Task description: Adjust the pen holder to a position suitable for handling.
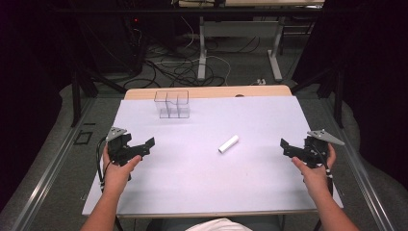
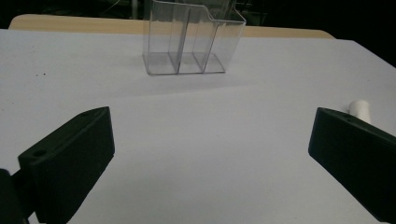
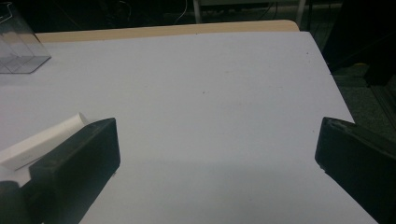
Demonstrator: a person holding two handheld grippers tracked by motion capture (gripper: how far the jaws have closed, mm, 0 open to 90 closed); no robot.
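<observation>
I have both tools idle at the edges of the worktop (image 1: 192,187). The left hand-held gripper (image 1: 144,147) sits at the left side, jaws wide apart with nothing between them; the right hand-held gripper (image 1: 288,147) mirrors it at the right side, also wide and empty. The tube (image 1: 228,144), a short white cylinder, lies on its side in the open middle of the sheet, angled so one end points up toward the far right. It lies closer to my right tool than my left, and apart from both. The clear bin (image 1: 172,104), with its divided compartments, stands upright near the far edge, well apart from the tube.

I judge the step in hand to be the first reach for the tube, likely to drop it into the bin. To do it well I would take it with the right tool, since in the right gripper view the tube (image 3: 42,140) already lies just past my near jaw. I would turn the wrist so the jaws straddle the tube across its width, not along its length, come down near its middle, and close gently, because a round tube can roll or squirt out under a skewed pinch.
</observation>
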